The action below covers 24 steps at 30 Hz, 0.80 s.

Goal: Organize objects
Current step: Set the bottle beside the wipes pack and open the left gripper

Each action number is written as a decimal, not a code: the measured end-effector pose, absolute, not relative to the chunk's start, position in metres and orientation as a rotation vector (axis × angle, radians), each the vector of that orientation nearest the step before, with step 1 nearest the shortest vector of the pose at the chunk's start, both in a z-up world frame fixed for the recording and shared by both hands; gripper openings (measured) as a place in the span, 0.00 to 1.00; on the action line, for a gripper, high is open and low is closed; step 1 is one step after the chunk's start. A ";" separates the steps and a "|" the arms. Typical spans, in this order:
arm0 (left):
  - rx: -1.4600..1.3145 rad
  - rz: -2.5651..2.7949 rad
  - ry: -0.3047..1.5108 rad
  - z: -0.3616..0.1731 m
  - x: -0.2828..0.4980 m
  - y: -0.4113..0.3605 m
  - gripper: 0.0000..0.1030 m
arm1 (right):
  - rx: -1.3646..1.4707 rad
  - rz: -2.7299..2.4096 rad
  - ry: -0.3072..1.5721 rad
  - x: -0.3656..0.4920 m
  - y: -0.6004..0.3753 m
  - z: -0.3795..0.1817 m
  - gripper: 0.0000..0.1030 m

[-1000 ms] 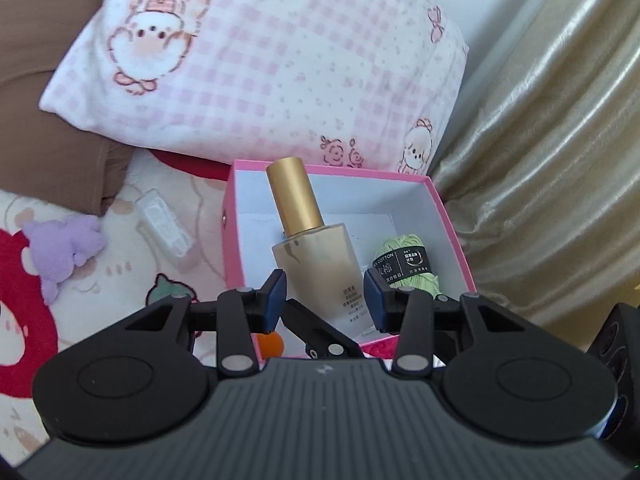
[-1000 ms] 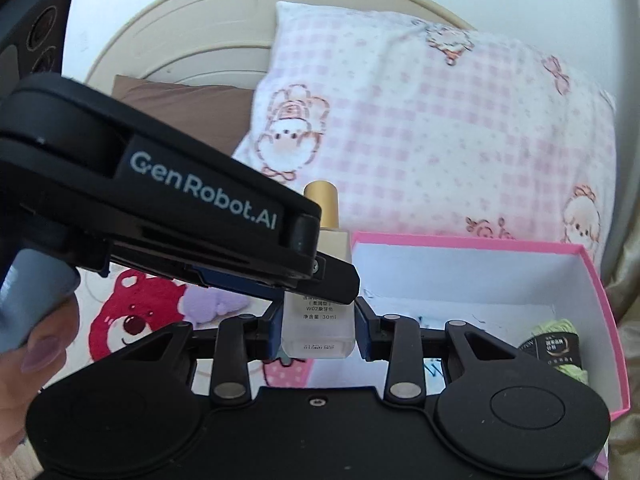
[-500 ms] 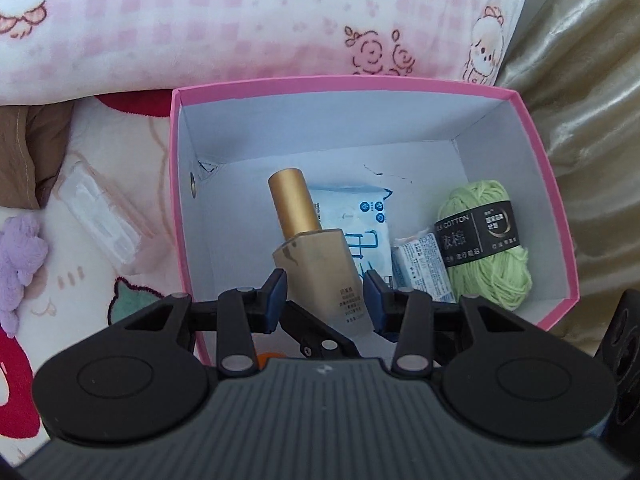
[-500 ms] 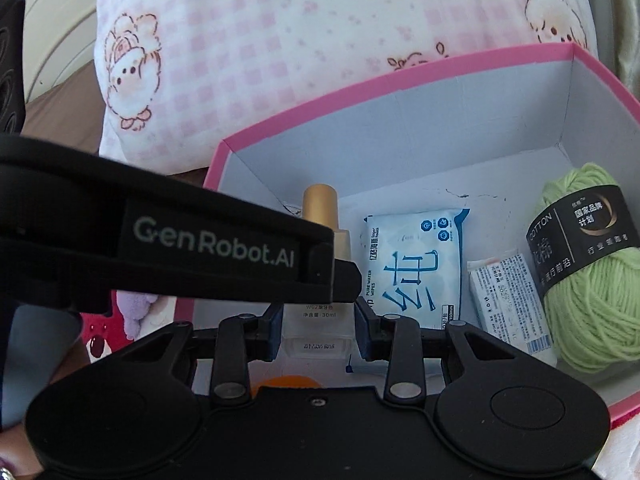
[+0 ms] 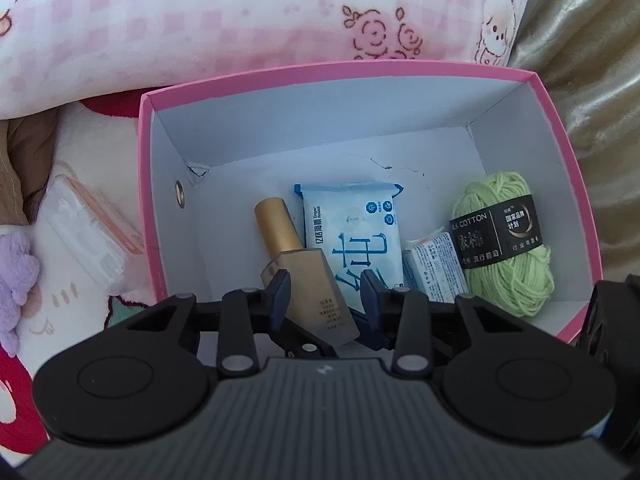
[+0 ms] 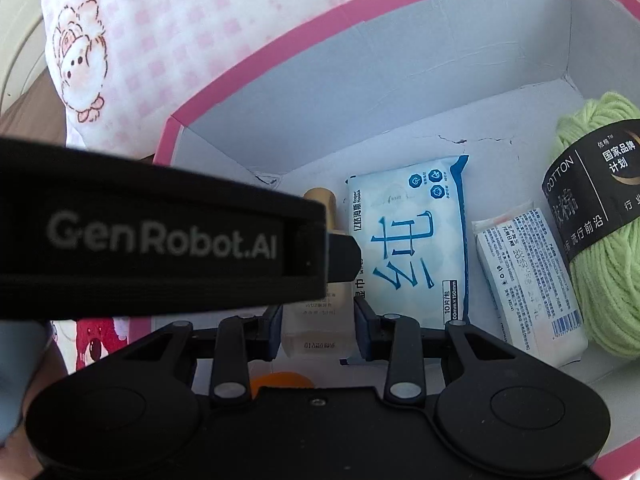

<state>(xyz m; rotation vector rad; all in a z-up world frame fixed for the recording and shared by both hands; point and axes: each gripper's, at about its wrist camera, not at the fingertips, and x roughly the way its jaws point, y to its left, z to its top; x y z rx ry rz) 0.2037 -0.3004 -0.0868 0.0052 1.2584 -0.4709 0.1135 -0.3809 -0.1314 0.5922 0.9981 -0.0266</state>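
Note:
A beige bottle [image 5: 308, 280] with a gold cap is inside the pink box [image 5: 146, 184], near its left wall. My left gripper [image 5: 325, 294] has its fingers around the bottle's body and my right gripper [image 6: 316, 318] is shut on the bottle's base [image 6: 316, 336]. The left gripper's black body crosses the right wrist view and hides most of the bottle there. In the box lie a blue wipes pack [image 5: 352, 232], a small white packet [image 5: 434, 266] and a green yarn ball [image 5: 506, 244].
A pink checked pillow [image 5: 240, 20] lies behind the box. A clear plastic case [image 5: 88, 236] and a purple plush [image 5: 16, 280] lie on the bedding to the left. A beige curtain [image 5: 592, 80] hangs to the right.
Both grippers have carried the bottle from above the box's near edge down into the box. The views have tilted downward and closer to the box floor.

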 end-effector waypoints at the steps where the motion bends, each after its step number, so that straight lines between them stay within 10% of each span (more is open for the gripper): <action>1: -0.003 -0.467 1.255 -0.087 0.204 -0.299 0.34 | 0.594 -0.030 1.000 0.115 -0.380 -0.132 0.40; 24: -0.100 -0.498 1.022 0.032 0.125 -0.164 0.39 | 0.221 0.207 0.807 0.037 -0.303 0.002 0.53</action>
